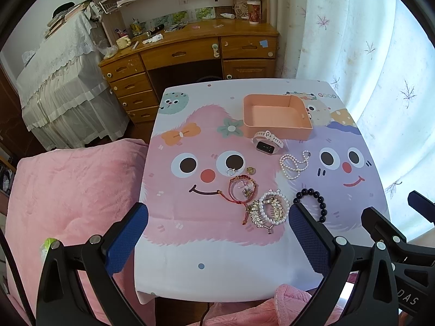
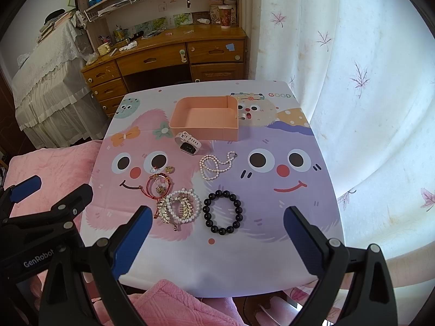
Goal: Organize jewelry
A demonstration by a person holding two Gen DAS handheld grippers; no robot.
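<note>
An empty peach box (image 1: 277,116) (image 2: 206,119) stands at the table's far side. In front of it lie a white smartwatch (image 1: 267,141) (image 2: 189,142), a pearl necklace (image 1: 295,164) (image 2: 216,165), a black bead bracelet (image 1: 312,203) (image 2: 223,212), a pearl bracelet with gold hair clips (image 1: 269,212) (image 2: 180,209), a red cord bracelet (image 1: 242,190) (image 2: 159,186) and small rings (image 1: 231,172). My left gripper (image 1: 218,231) and right gripper (image 2: 217,233) are both open, empty and held above the table's near edge.
The table carries a cartoon-print cloth (image 1: 206,244) (image 2: 272,244). A pink blanket (image 1: 68,190) lies to the left. A wooden desk (image 1: 190,51) stands behind and a curtain (image 2: 367,108) hangs on the right. The right gripper's body shows in the left wrist view (image 1: 394,233).
</note>
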